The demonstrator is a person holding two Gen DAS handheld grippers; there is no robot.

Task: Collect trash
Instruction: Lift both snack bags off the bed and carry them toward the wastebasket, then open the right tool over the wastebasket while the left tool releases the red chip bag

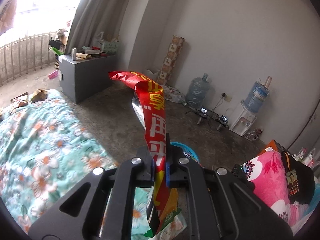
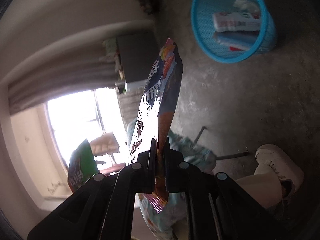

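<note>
The left gripper (image 1: 160,160) is clamped tight on a red snack wrapper (image 1: 154,108), and there it goes, held high off the floral bedspread (image 1: 44,140). The wrapper is pinched near its lower half, so the printed upper part stands up and flops over at the top while the torn tail hangs below the jaws. A sliver of the blue mesh wastebasket (image 1: 185,150) is seen just past the fingertips, largely hidden behind them, and that looks to be where this one is headed.

Over on the other side, the right gripper (image 2: 160,158) is closed firmly on a dark blue-and-orange snack bag (image 2: 162,92), gripped by its lower edge so the shiny length juts forward, clear of the concrete floor (image 2: 240,110). The view is tilted hard over, which suits a wrist being rolled for a drop. The wastebasket (image 2: 202,36) is shown open-mouthed at upper right, well apart from the bag's tip, with crumpled white and blue packaging already lying inside. A white sneaker (image 2: 278,160) and a pale trouser leg are planted beside it all.

Two pieces in hand, neither yet released. More wrappers (image 1: 30,98) are left lying at the far corner of the bed, so the collecting is judged partway done.
</note>
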